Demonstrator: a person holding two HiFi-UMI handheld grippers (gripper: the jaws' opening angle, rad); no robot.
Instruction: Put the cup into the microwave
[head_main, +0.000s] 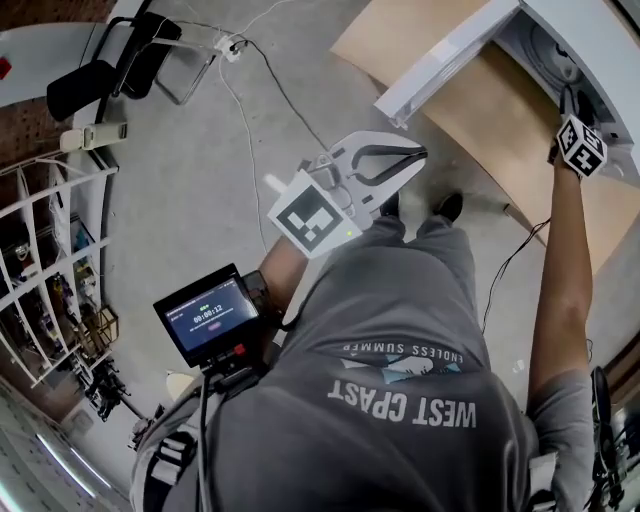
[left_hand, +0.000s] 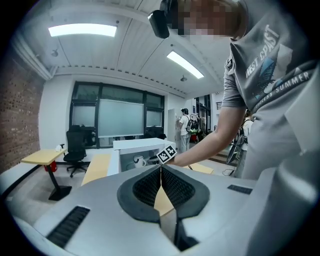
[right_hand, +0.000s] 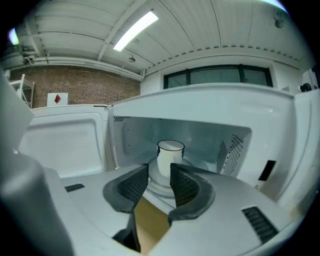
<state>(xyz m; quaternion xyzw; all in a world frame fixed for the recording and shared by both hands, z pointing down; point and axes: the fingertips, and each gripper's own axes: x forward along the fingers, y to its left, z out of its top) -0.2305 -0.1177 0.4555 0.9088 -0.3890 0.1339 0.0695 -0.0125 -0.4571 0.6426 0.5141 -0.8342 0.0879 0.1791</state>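
A white cup (right_hand: 170, 157) stands upright on the round turntable (right_hand: 160, 186) inside the white microwave (right_hand: 200, 112). Its door (right_hand: 65, 142) hangs open to the left. My right gripper (right_hand: 159, 173) is open at the oven's mouth; the cup stands just beyond its fingertips, untouched. In the head view only this gripper's marker cube (head_main: 580, 146) shows at the microwave (head_main: 590, 50), with the jaws hidden. My left gripper (head_main: 422, 154) is shut on nothing and hovers above the floor in front of the table. From the left gripper view (left_hand: 161, 169) the cup (left_hand: 139, 161) shows small, far off.
The microwave sits on a light wooden table (head_main: 500, 110), and its open door (head_main: 440, 60) juts out over the table's edge. A cable (head_main: 260, 90) trails over the grey floor. White shelves (head_main: 40, 280) and a black chair (head_main: 110, 65) stand at the left.
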